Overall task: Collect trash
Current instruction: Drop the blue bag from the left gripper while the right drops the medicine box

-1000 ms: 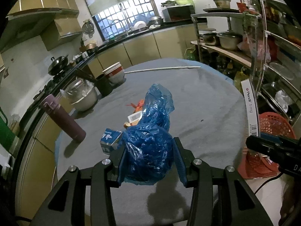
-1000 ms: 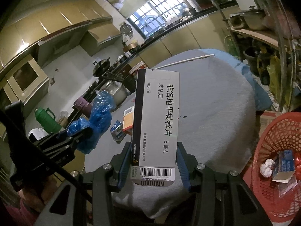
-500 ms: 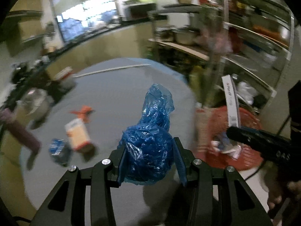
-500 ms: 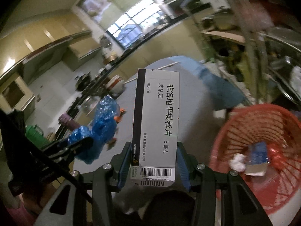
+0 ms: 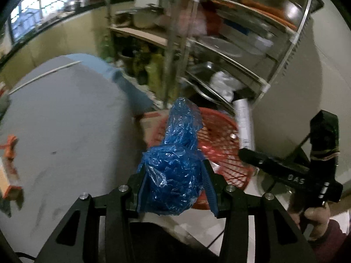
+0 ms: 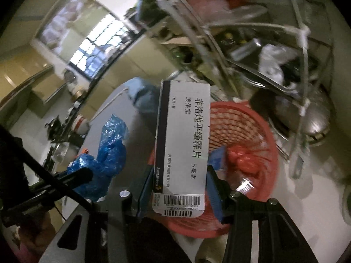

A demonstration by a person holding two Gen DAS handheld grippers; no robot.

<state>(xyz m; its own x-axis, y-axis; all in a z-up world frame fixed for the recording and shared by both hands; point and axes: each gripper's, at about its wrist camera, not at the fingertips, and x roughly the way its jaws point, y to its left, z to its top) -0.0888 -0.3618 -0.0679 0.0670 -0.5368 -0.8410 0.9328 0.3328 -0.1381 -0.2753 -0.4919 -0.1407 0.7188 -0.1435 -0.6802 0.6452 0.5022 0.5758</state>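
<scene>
Right wrist: medicine box (image 6: 183, 144) seemingly upright, long axis along fingers (image 6: 214, 189).

- Both views are dim indoors; daylight comes from a barred window (image 6: 96, 50) at upper left, pale and overexposed.
- Motion blur smears the metal shelves (image 5: 230, 43) and the red basket (image 6: 248, 135).
- The blue bag (image 5: 175, 171) and white box (image 6: 182, 149) close to the lens stay sharp.
- Fisheye bending curves straight lines; the corners are black.
</scene>
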